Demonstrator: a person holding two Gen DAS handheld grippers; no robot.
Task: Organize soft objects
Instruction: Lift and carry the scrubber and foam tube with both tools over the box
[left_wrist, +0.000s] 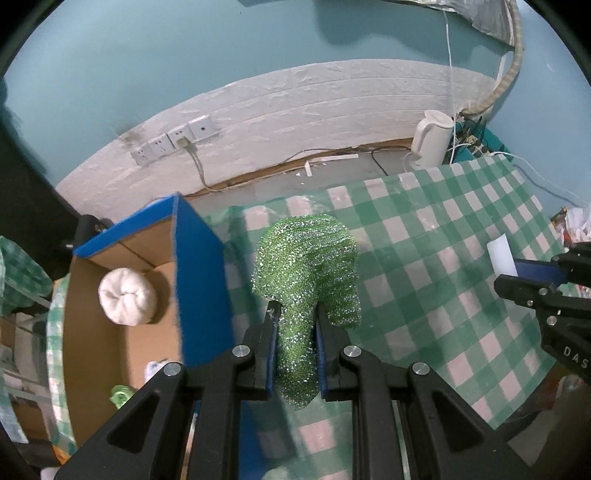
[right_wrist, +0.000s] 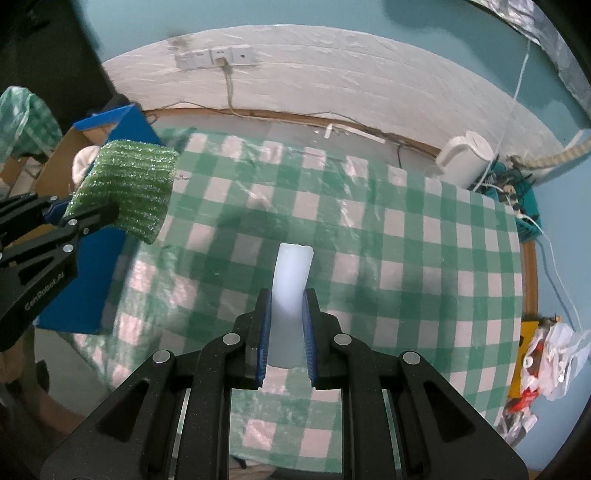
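Left claw (left_wrist: 295, 314) is clamped on a green scouring pad (left_wrist: 308, 266) beside the blue box (left_wrist: 199, 258); right claw (right_wrist: 288, 295) is clamped on a white sponge (right_wrist: 290, 273) above the bench (right_wrist: 424, 258).

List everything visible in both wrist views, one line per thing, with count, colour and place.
scouring pad: 1, glittery green, clamped in left tongs
foam block: 1, white, clamped in right tongs
cardboard box: 1, blue outside, brown inside, left of table
rolled cloth: 1, white, inside box
tablecloth: 1, green-white check, covering table
kettle: 1, white, behind table by the wall
wall sockets: one row, white, on brick-pattern wall
left tongs: 1, black, shut
right tongs: 1, black, shut
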